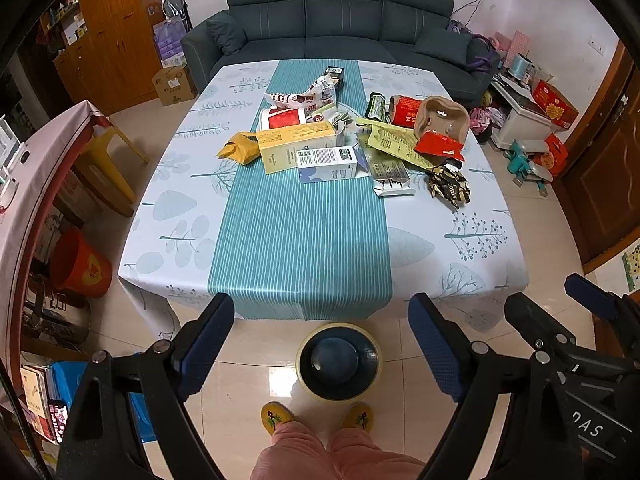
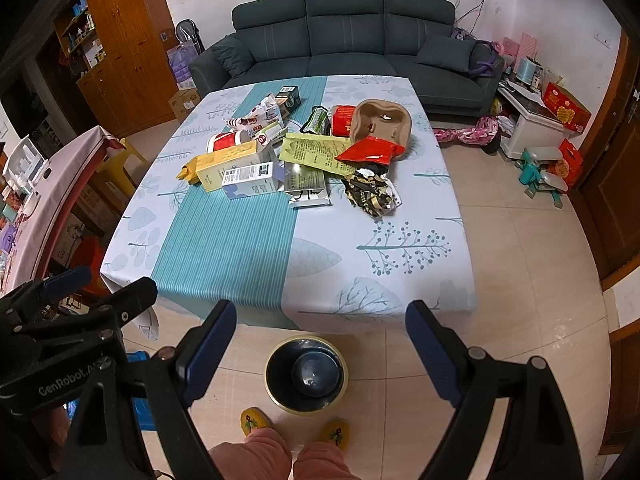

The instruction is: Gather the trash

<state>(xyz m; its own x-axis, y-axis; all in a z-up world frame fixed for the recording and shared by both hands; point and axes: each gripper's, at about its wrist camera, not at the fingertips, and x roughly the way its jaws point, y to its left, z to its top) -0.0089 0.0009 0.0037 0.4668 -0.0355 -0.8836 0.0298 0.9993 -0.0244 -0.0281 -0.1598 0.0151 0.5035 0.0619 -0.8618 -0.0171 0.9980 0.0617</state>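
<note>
Both the left gripper (image 1: 321, 344) and right gripper (image 2: 321, 350) gaped wide and empty, angled down over the round dark-lined waste bin (image 1: 339, 361), which looked empty. Beyond it, crumpled wrappers and cardboard boxes (image 1: 344, 136) littered the leaf-patterned tablecloth (image 1: 280, 232).

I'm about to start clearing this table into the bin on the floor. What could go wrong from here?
1. The trash pile overlaps loosely; pulling the yellow box may drag neighbours along.
2. The black-and-gold wrapper lies near the table's right edge and could slide off.
3. The bin sits by the person's slippers, easy to kick.
</note>
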